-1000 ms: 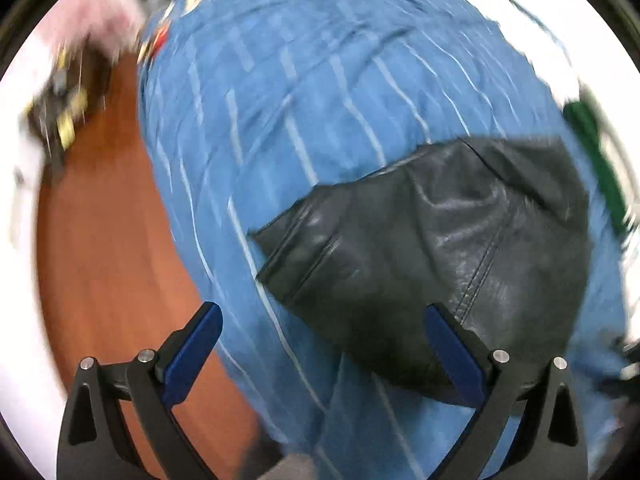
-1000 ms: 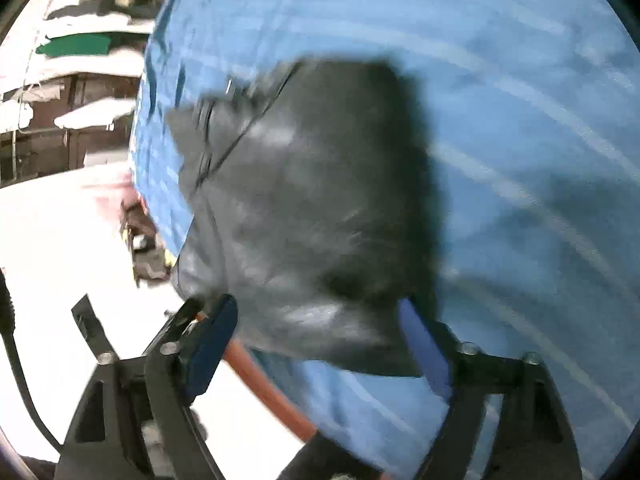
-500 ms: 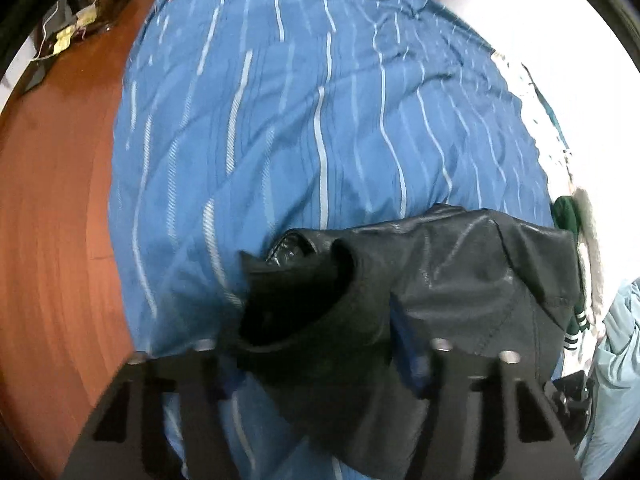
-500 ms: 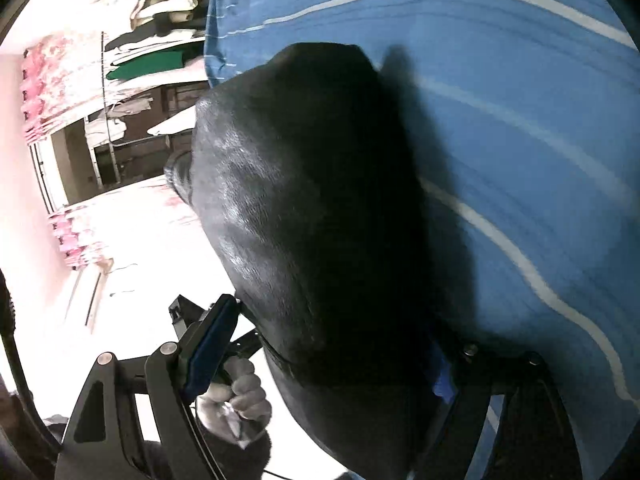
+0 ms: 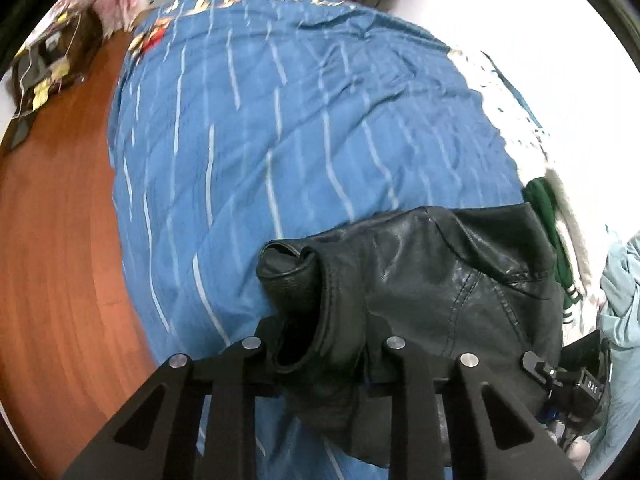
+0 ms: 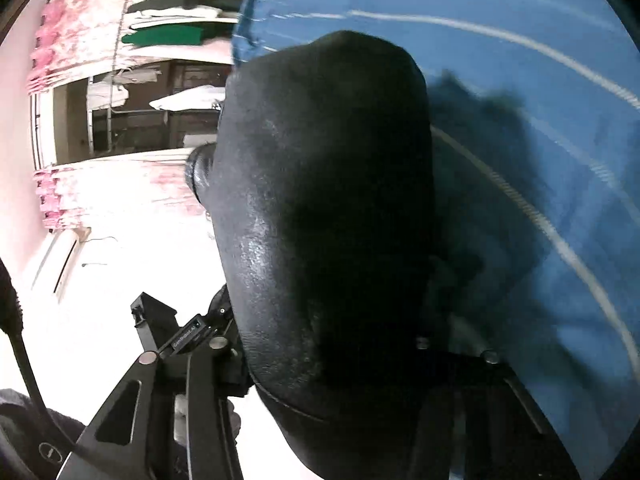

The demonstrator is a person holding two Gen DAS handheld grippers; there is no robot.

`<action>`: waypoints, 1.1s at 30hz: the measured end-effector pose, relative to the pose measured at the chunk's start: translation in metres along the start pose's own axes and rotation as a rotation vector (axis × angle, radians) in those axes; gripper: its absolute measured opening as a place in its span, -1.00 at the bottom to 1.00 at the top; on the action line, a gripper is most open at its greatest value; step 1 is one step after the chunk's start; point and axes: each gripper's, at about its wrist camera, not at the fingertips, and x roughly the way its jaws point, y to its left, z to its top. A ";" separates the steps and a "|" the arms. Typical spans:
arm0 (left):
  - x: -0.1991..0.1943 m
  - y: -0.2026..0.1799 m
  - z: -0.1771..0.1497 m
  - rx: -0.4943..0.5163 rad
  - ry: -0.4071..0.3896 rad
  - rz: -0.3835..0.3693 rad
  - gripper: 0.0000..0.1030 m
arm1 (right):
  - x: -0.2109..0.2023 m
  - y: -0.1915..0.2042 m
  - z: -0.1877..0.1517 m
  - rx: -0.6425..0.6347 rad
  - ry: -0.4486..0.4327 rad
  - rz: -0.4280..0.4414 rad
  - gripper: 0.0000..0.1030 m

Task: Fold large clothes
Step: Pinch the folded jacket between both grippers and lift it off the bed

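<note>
In the left wrist view, a brown wooden floor [image 5: 52, 248] is at the left edge, and beside it a bed with a blue striped cover [image 5: 280, 128] fills the middle. The left gripper [image 5: 320, 360] is at the bottom, and its fingers are clenched on a rolled edge of the black leather jacket [image 5: 440, 280]. The jacket lies on the blue cover, near the right side of the bed. Just beside it to the right are a green garment [image 5: 542, 208] and a light blue cloth [image 5: 624, 280].

In the right wrist view, shelves with folded clothes [image 6: 168, 36] are at the upper left. The right gripper [image 6: 328, 380] is at the bottom, and its fingers are closed on the jacket [image 6: 328, 200], which bulges up in the middle and hides the fingertips. The blue cover [image 6: 540, 100] is behind it on the right, with the shadow of the jacket on it.
</note>
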 end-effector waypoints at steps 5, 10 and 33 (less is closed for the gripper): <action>-0.021 -0.030 0.030 0.042 -0.023 -0.049 -0.59 | -0.015 0.016 -0.008 0.062 -0.057 0.053 -0.13; -0.034 -0.095 0.073 0.121 -0.048 -0.125 -0.59 | -0.058 0.042 0.009 0.078 -0.154 0.084 -0.16; 0.213 -0.558 0.219 0.500 0.100 -0.422 -0.56 | -0.386 -0.033 0.322 0.226 -0.601 -0.023 -0.14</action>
